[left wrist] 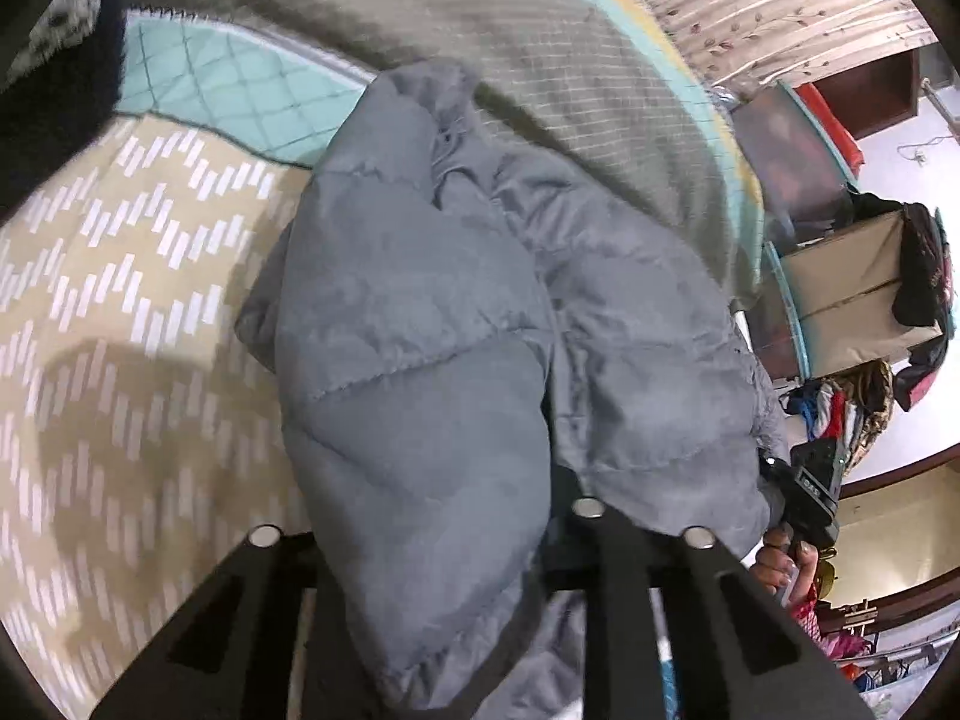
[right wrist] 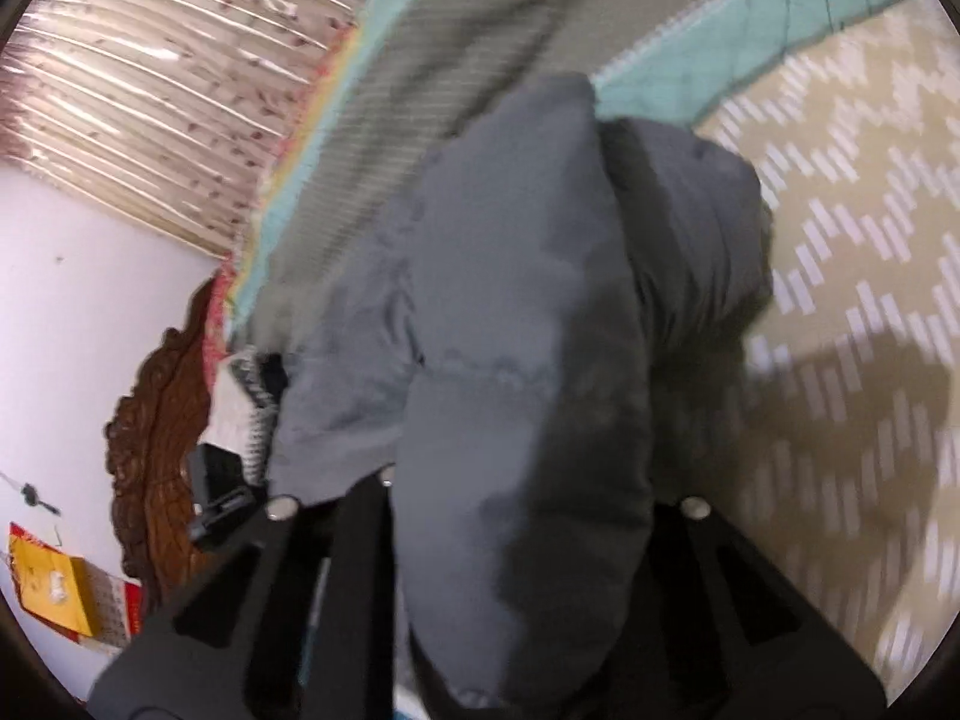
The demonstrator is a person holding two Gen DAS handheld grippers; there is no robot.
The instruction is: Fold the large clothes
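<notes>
A grey-blue quilted puffer jacket (left wrist: 432,312) hangs bunched from both grippers above the bed. In the left wrist view its padded folds bulge between and over my left gripper's (left wrist: 480,546) black fingers, which are shut on the fabric. In the right wrist view the same jacket (right wrist: 516,360) drapes over my right gripper (right wrist: 516,516), also shut on it; the fingertips are hidden by cloth. The right gripper also shows in the left wrist view (left wrist: 810,498), held by a hand at the jacket's right edge.
Below lies a beige bedspread with white dashes (left wrist: 120,312), a teal quilted blanket (left wrist: 240,84) and a grey checked cover (left wrist: 570,60). A curtain (right wrist: 150,90), a carved wooden headboard (right wrist: 156,420), boxes and piled clothes (left wrist: 858,300) stand beside the bed.
</notes>
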